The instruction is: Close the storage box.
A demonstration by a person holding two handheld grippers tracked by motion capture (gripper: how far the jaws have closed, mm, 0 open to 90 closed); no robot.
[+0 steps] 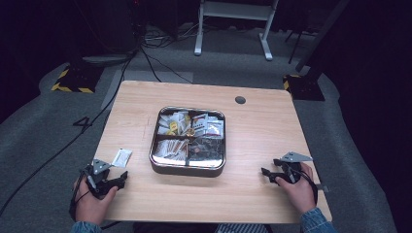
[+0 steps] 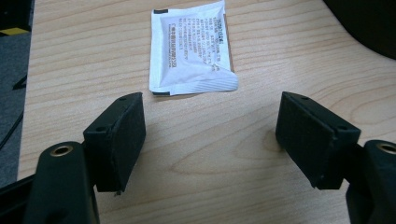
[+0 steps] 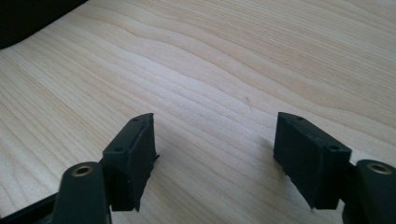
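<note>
High view: one white packet (image 1: 121,158) is lying flat on the wooden table (image 1: 262,131), just left of a square metal tray (image 1: 187,170) whose four compartments are holding many assorted packets; judging from this layout, the sorting is barely under way, with a single packet sitting outside the tray and nothing in either claw, though whether it is going in or has come out cannot be told. The left gripper (image 1: 115,182) is resting low at the near left corner, just short of the packet, the hand (image 1: 90,201) wrapping its handle; the right gripper (image 1: 270,174) is sitting near the right edge, well apart from the tray, pointing left. Left gripper view: the packet (image 2: 191,49) is lying just beyond the two black jaws, which are standing wide apart and empty over bare wood; printed text is facing up, too small to read. Right gripper view: the jaws are likewise standing wide and holding nothing, hovering close over plain tabletop (image 3: 224,70), with a dark patch at the upper left corner
</note>
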